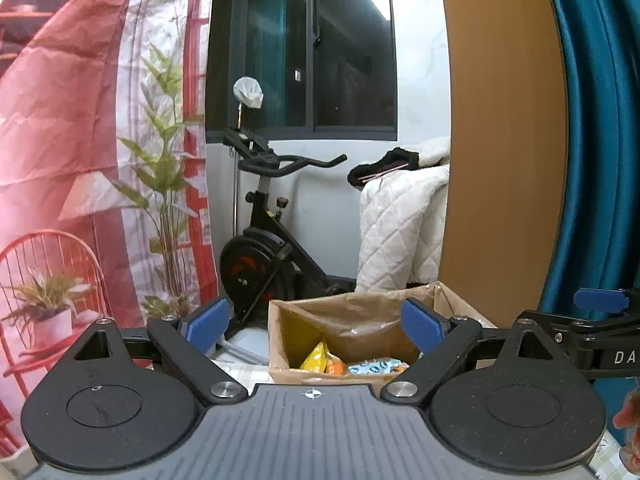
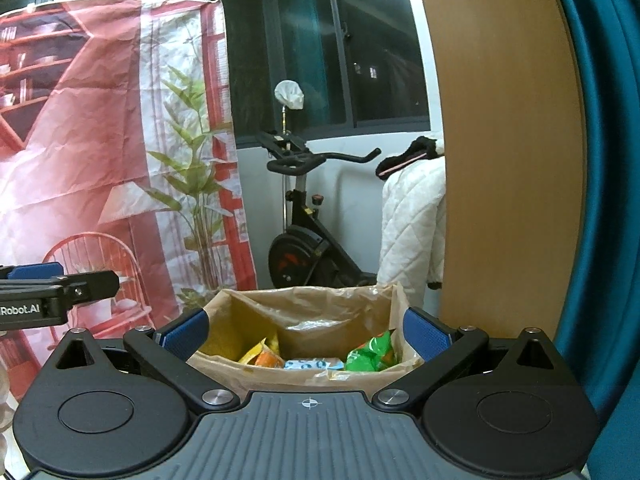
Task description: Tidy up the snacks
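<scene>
The open brown cardboard box lined with crinkled brown paper (image 2: 304, 320) fills the lower centre of the right wrist view and sits lower centre-right in the left wrist view (image 1: 352, 316). Behind it, mid-frame, stands a black exercise bike (image 2: 304, 240), with a red-and-white printed backdrop (image 2: 100, 140) across the left half.

Inside the box lie 4 snack packets: a green crinkled bag (image 2: 370, 354) toward the right wall, a yellow bag (image 2: 260, 350) and an orange one (image 2: 270, 360) left of centre, and a pale blue flat packet (image 2: 314, 364) between them, its long axis running left to right.

The right gripper (image 2: 306, 330) has its 2 blue-padded fingers spread wide and empty, framing the box squarely, so the snacks lie straight ahead and below its fingers. The left gripper (image 1: 316, 326) is equally spread and empty, but the box lies off to its right. By my judgement the right hand is better placed to reach in.
</scene>
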Available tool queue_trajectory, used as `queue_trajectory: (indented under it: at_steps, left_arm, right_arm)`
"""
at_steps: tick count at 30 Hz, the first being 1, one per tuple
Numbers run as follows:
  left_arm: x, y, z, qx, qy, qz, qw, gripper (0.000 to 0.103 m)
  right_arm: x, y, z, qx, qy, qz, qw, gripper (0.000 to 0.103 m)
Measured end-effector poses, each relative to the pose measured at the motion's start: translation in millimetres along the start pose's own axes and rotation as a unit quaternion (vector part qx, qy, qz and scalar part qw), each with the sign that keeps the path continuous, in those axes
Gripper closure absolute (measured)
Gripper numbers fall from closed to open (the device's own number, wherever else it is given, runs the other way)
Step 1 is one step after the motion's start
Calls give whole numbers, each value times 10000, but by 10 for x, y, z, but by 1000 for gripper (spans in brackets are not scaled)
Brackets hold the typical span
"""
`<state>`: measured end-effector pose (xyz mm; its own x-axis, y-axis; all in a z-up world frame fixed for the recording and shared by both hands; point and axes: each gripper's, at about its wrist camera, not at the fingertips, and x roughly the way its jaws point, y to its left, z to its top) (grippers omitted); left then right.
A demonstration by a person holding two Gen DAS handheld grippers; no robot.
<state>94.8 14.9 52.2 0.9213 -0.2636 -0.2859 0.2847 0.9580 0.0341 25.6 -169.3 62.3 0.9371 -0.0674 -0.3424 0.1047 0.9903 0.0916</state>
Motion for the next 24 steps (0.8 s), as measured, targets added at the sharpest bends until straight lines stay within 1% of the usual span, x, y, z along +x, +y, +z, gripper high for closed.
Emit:
queue_trajectory:
  at_steps: [11, 24]
  left_arm:
    - [-59, 40, -18, -196, 67, -9, 9998, 9]
    - [-42, 1, -27, -275, 120, 10, 9995, 9]
  right_arm:
    - [11, -4, -13, 19, 34, 11, 10000, 1]
    - [7, 4, -50, 10, 39, 16, 10000, 1]
